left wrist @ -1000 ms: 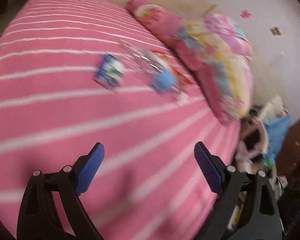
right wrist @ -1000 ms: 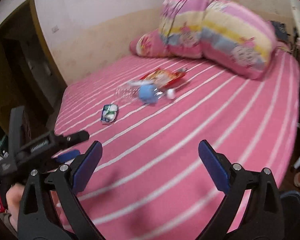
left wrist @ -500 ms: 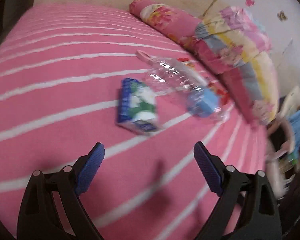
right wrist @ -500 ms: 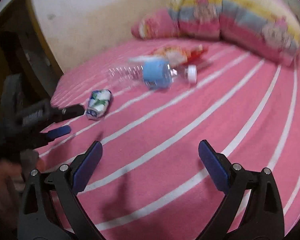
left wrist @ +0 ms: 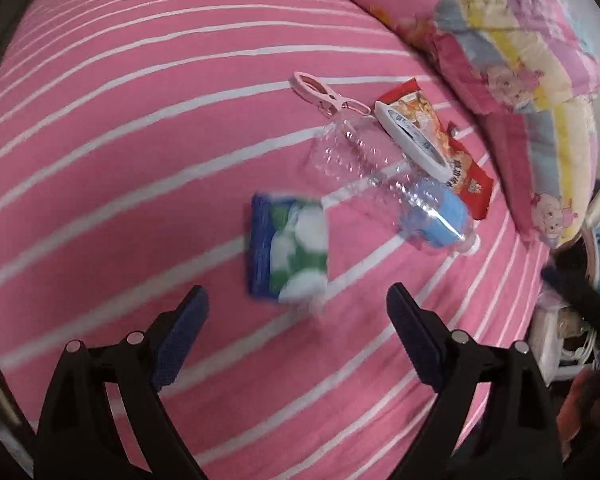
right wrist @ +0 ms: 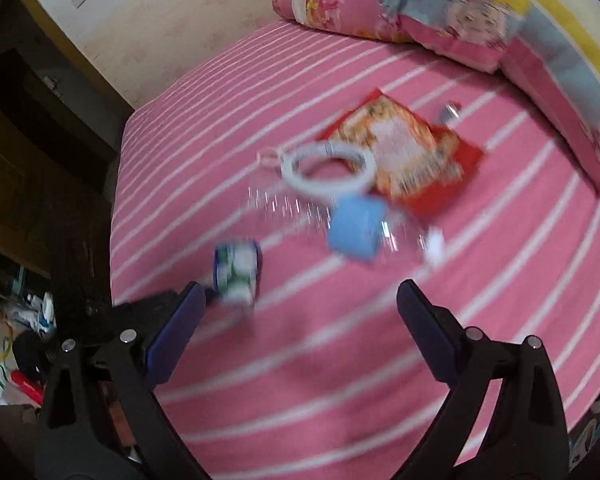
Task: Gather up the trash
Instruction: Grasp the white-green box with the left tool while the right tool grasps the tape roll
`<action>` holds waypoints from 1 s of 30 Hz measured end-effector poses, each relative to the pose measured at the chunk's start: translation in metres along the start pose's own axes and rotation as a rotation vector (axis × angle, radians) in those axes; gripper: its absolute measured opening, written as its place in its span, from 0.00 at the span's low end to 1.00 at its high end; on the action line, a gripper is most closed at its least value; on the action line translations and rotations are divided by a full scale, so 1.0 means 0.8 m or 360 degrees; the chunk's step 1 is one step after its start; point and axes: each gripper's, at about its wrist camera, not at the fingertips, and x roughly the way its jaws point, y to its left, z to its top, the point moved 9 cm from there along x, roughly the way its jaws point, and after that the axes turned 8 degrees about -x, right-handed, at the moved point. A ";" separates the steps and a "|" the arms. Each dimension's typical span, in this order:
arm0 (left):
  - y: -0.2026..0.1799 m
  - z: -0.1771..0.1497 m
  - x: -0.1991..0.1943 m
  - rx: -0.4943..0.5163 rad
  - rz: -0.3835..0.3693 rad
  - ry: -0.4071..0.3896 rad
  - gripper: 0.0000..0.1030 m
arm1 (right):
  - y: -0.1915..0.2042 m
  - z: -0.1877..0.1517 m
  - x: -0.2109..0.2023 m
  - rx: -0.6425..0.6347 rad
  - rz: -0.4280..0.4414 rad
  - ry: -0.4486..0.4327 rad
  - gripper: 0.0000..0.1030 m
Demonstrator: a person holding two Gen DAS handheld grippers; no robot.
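Both tongs, left (left wrist: 296,320) and right (right wrist: 300,312), wide open and empty, have closed in on the trash: blue-green-white packet (left wrist: 288,246), crushed clear plastic bottle (left wrist: 384,184), red snack wrapper (left wrist: 456,152) on pink striped bed (left wrist: 120,160). Pickup next.

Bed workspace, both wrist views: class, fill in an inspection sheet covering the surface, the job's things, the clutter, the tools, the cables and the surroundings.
Surface: pink bedsheet with white stripes, covering the bed.
Job's things: blue-green packet lying nearest the left tool; clear plastic bottle with a blue label on its side; red snack wrapper beyond it.
Clutter: white tape roll leaning on the wrapper; pink clip by the bottle's base; small metal item, too blurred to name.
Tools: left tool open, empty, above the sheet; right tool open, empty.
Cables: nothing clearly seen.
Surroundings: patterned pillows at the head; beige wall; floor clutter beside the bed.
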 end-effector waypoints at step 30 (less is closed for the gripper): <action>0.028 0.034 0.024 -0.0136 -0.0041 0.0213 0.27 | -0.018 0.098 0.127 0.0164 0.0022 0.0361 0.15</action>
